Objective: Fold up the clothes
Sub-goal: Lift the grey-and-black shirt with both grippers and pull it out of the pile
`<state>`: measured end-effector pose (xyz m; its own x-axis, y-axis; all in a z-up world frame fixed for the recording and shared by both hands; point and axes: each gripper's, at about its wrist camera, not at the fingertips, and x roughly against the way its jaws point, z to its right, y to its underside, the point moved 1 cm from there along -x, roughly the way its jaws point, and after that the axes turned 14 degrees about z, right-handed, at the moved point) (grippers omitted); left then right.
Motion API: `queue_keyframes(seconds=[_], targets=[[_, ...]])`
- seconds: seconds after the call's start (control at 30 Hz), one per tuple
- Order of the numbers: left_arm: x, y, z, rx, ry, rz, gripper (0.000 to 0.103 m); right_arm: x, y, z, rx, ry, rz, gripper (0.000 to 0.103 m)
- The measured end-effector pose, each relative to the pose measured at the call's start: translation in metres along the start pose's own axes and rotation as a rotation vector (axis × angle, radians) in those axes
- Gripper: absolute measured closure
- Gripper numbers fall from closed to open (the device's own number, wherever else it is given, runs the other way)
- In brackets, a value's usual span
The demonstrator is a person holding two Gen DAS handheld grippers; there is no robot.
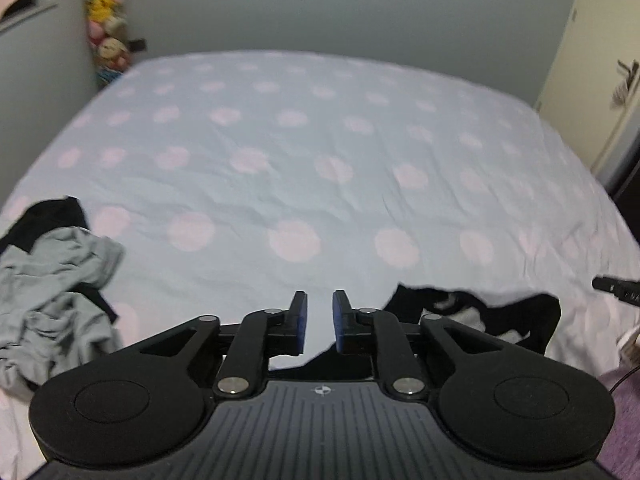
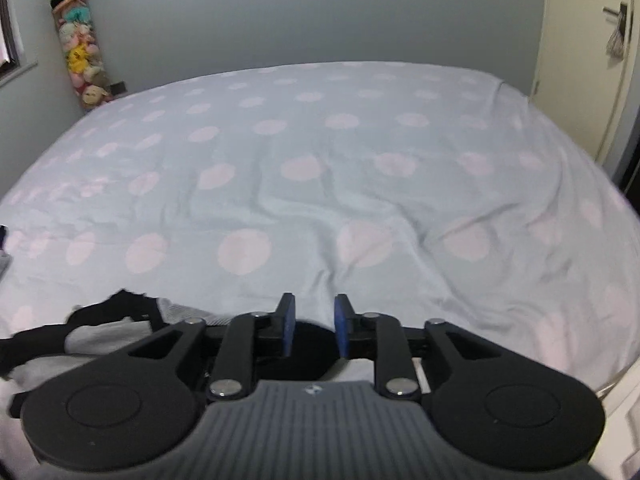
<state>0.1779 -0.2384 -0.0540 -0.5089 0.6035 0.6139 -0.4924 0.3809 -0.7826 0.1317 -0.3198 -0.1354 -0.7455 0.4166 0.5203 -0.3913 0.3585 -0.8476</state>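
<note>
- The bed (image 1: 320, 160) fills both views. Its cover is pale blue with pink dots, and most of it is bare, so I have lots of room ahead to spread something flat.
- Far edges: a grey wall at the back, a cream door (image 2: 580, 80) on the right, and a tall stack of soft toys (image 2: 80, 52) in the left corner. All are well away from my grippers.
- A crumpled grey shirt (image 1: 56, 292) lies in a heap at the near left of the bed, with a black piece (image 1: 48, 216) poking out behind it.
- A black and white garment (image 1: 480, 312) lies near the front edge, just right of my left gripper and low under my right one.
- My left gripper (image 1: 320, 320) has its blue pads a little apart with nothing between them; only bed cover shows in the gap.
- My right gripper (image 2: 314, 324) is a little apart too. Dark cloth shows behind the gap, but the pads are not pinching it.
- I think I am between grabs: nothing is held. Next I need to drop low, pick two corners of one garment, and pull it onto the bare middle.
</note>
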Motion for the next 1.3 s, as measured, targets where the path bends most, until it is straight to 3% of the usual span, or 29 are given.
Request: queue_keyframes(seconds=[0.3,0.6,0.87,0.93,0.97,1.0,1.17,1.3], targets=[[-0.076,0.039,0.026,-0.059,0.075,-0.151,0.076,-0.034,0.024,-0.07,0.124,-0.208,-0.097,0.065],[-0.15,0.073,0.044,-0.05,0.151,-0.267,0.072,-0.077,0.053,-0.087,0.344,-0.219,-0.196,0.049],[-0.13,0.077,0.055,-0.079,0.124,-0.219,0.094,-0.094,0.064,-0.081,0.351,-0.231,-0.246,0.044],[-0.122,0.077,0.054,-0.061,0.126,-0.2,0.095,-0.094,0.064,-0.084,0.367,-0.216,-0.231,0.064],[-0.118,0.075,0.054,-0.051,0.125,-0.188,0.096,-0.094,0.064,-0.086,0.375,-0.209,-0.224,0.091],[-0.112,0.073,0.053,-0.042,0.125,-0.179,0.096,-0.095,0.064,-0.087,0.382,-0.202,-0.217,0.097],[-0.081,0.062,0.05,-0.015,0.125,-0.133,0.097,-0.063,0.039,-0.08,0.333,-0.175,-0.111,0.1],[-0.045,0.049,0.049,-0.04,0.104,-0.056,0.097,-0.025,0.002,-0.072,0.294,-0.131,0.027,0.101]])
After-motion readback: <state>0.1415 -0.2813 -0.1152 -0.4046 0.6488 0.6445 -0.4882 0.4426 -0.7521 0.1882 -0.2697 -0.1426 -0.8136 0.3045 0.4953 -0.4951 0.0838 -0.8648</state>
